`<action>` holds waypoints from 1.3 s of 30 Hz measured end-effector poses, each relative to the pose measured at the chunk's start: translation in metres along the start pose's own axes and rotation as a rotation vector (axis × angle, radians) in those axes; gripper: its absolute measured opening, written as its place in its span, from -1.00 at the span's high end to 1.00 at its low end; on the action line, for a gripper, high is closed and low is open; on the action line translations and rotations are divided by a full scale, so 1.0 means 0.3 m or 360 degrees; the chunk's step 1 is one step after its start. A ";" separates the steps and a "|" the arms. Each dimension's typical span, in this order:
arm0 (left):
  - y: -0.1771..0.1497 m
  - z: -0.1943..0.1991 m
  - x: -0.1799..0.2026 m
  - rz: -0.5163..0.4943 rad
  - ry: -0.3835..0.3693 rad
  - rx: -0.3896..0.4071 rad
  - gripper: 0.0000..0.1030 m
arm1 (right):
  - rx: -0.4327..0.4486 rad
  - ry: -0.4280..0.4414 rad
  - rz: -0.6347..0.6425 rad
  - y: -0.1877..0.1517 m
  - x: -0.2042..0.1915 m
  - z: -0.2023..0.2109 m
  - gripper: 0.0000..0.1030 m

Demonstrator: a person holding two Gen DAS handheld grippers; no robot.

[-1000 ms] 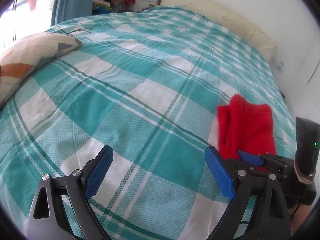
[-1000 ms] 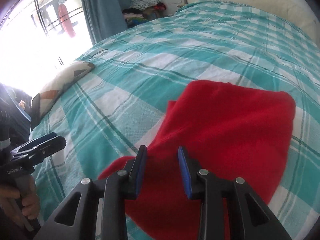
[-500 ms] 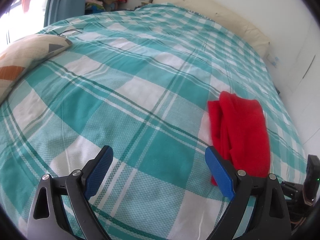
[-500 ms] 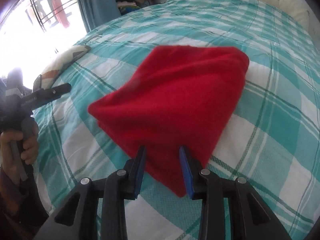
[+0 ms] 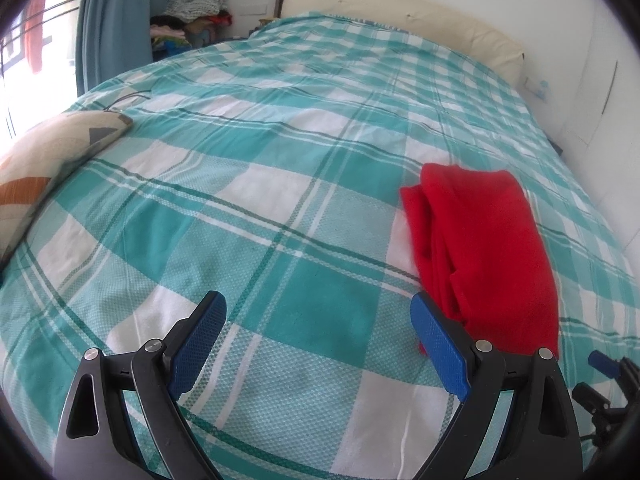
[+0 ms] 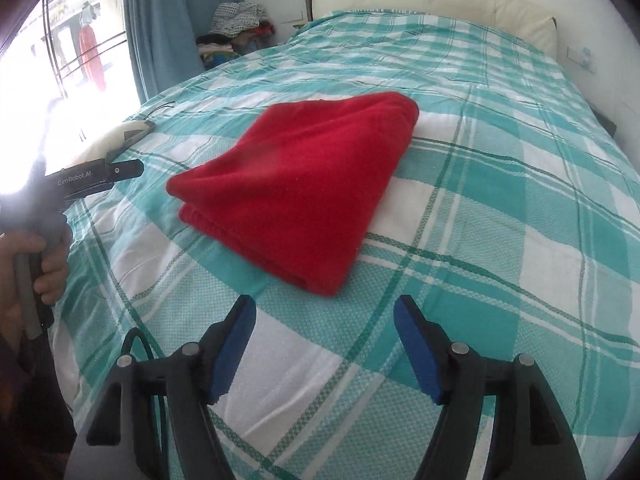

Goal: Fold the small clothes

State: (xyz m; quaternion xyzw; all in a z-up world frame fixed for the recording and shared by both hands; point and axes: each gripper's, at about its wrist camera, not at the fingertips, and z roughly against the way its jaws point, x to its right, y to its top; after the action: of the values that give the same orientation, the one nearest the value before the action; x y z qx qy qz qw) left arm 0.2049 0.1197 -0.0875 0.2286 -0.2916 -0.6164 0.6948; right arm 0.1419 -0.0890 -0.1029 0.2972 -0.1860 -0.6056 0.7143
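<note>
Folded red cloth (image 6: pixel 304 192) lies on the bed (image 6: pixel 500 220); left gripper (image 5: pixel 318 344) and right gripper (image 6: pixel 324 340) fingers apart, empty.

A bed (image 6: pixel 500 184) covered with a teal-and-white checked sheet (image 5: pixel 256 216) carries everything. A folded red garment (image 6: pixel 304 188) lies flat on the sheet, its layered edges visible in the left wrist view. A patterned cushion (image 5: pixel 44 160) rests at the bed's left edge, well apart from the garment, and a cream pillow (image 5: pixel 404 20) lies along the far end
</note>
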 end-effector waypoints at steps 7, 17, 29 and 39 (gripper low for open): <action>0.019 0.009 0.022 -0.0025 -0.0103 0.0016 -0.83 | 0.0028 -0.0029 -0.0080 -0.010 0.055 0.007 -0.38; 0.181 -0.273 0.233 -0.0168 -0.0444 -0.0366 -0.89 | 0.0142 0.0218 -0.0500 0.183 0.228 -0.094 -0.39; 0.170 -0.451 0.274 -0.0176 -0.0470 -0.0494 -0.36 | -0.0051 0.0491 -0.0770 0.367 0.233 -0.499 -0.04; 0.225 -0.270 0.288 -0.0105 -0.0573 -0.0290 0.69 | 0.0243 -0.0301 0.0349 0.438 -0.172 -0.305 0.41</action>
State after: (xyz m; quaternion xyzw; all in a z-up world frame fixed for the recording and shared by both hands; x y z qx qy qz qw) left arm 0.3154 0.0400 -0.0900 0.0603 -0.3466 -0.6936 0.6286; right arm 0.2881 -0.0086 -0.0817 0.2702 -0.3294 -0.5333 0.7308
